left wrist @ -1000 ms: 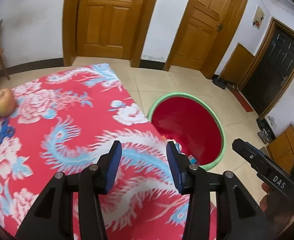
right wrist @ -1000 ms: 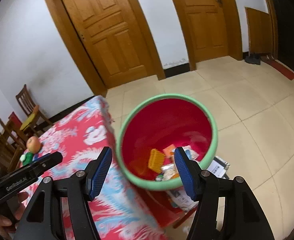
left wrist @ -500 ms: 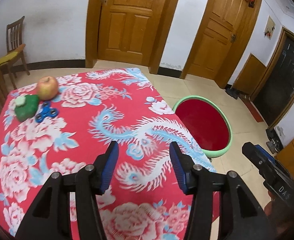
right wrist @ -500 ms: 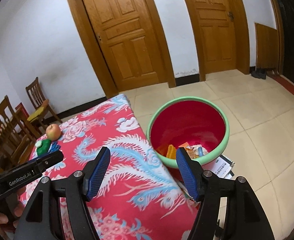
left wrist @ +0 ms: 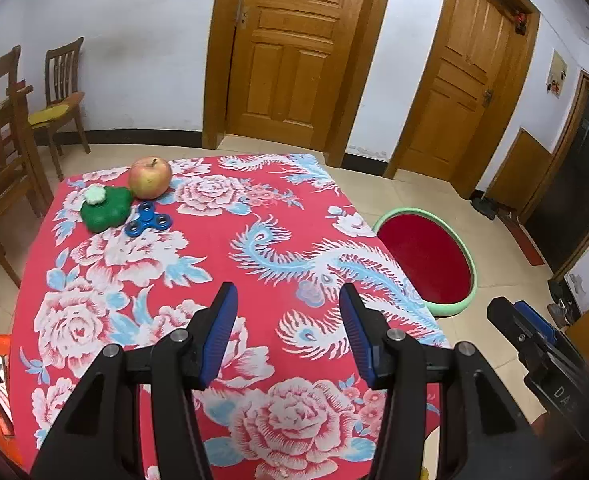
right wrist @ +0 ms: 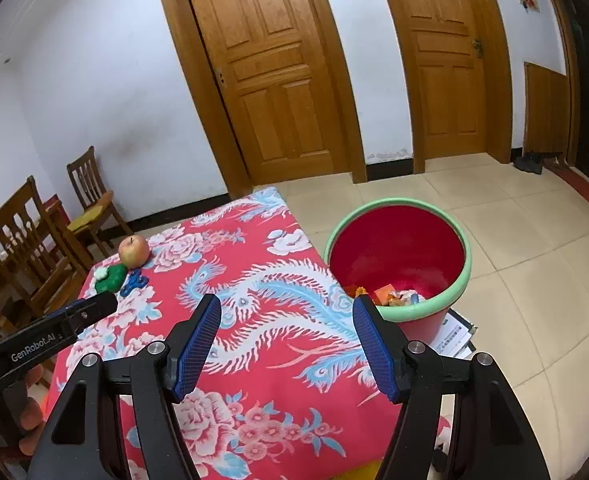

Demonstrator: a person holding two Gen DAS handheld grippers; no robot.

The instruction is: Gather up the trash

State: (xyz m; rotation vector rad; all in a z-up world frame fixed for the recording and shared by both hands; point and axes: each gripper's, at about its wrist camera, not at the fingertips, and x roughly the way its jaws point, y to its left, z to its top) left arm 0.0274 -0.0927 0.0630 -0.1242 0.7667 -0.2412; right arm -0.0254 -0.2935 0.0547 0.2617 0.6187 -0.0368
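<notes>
Left gripper (left wrist: 288, 330) was open with nothing between the pads, low centre of its frame, over the red floral tablecloth (left wrist: 230, 248). Right gripper (right wrist: 286, 346) was also open and empty. Red bin (right wrist: 398, 256) with a green rim stood on the floor just off the table's right edge, trash (right wrist: 394, 294) at its bottom. Apple (left wrist: 150, 177), green toy (left wrist: 106, 208) and blue spinner (left wrist: 148, 222) were clustered upper left.

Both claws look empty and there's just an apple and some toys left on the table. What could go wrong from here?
The round red-yellow apple touches the green flower-shaped toy and the blue fidget spinner; grabbing one might nudge the others, and the apple could roll off the nearby table edge. None looks like obvious trash, so a wrong item may land in the red green-rimmed bin.
</notes>
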